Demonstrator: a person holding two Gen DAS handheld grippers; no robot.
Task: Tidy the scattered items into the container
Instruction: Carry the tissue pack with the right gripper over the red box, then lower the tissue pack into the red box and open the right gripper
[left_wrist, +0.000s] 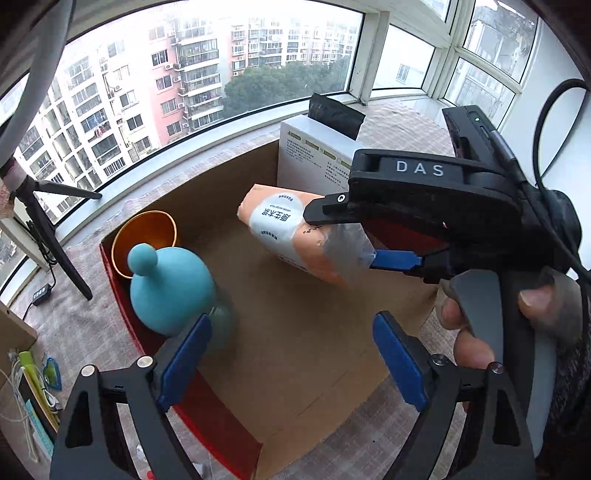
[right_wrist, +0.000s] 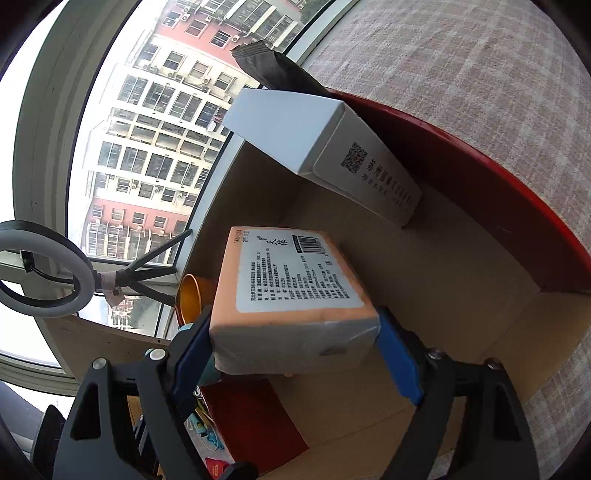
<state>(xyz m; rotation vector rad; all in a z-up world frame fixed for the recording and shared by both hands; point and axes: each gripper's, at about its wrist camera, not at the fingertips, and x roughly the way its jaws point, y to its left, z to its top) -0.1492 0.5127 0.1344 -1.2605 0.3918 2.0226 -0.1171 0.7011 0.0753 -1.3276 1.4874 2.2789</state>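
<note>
We are holding the tissue pack (right_wrist: 295, 295) clamped endwise in the right hand-held gripper (right_wrist: 295, 347), long axis pointing ahead over the cardboard box (right_wrist: 461, 266), while the left hand-held gripper (left_wrist: 291, 354) is hanging empty with its jaws apart.

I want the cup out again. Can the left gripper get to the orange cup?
Probably not straight away: the left gripper is open and empty, but the teal bottle stands directly before the orange cup.

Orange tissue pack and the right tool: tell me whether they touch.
Touching. In the right wrist view the right tool has both blue pads against the sides of the orange tissue pack, which is lifted over the cardboard box.
</note>
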